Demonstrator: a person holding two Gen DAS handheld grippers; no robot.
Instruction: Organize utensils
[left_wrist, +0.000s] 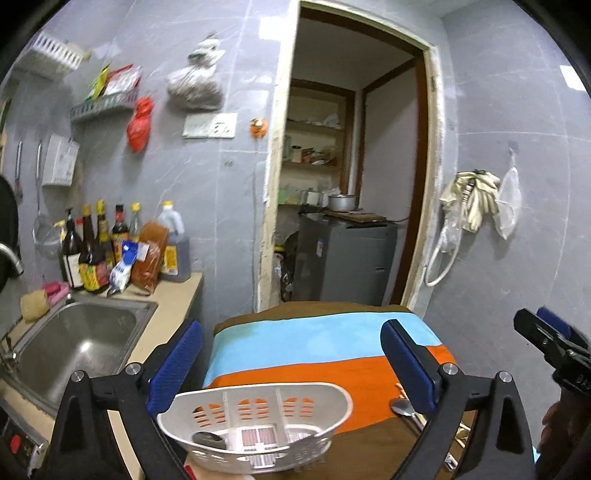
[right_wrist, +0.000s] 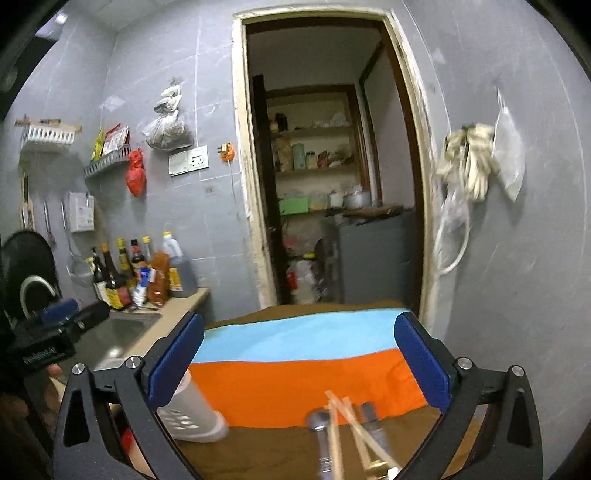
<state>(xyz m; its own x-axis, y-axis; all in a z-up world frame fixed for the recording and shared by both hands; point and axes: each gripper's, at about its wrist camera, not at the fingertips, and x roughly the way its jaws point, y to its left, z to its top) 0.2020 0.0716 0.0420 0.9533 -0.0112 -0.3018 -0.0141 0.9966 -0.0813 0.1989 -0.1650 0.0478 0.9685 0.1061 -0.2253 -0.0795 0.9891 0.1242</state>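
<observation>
Both grippers hover with fingers spread and empty, likely lined up for a first pick. The left gripper (left_wrist: 291, 358) frames the white slotted caddy (left_wrist: 255, 424) at its 6 o'clock; one dark object lies in its left compartment, the others look empty. A spoon (right_wrist: 320, 428) and chopsticks (right_wrist: 341, 424) lie on the striped cloth (right_wrist: 295, 384) at 6 o'clock of the right gripper (right_wrist: 299, 358).

Dim, cool indoor light from overhead; pale glare patches sit on the grey wall tiles (left_wrist: 236, 177). Fisheye bending curves the doorway (right_wrist: 332, 147), corners vignette black, and the chopsticks (right_wrist: 340, 424) blur.
</observation>
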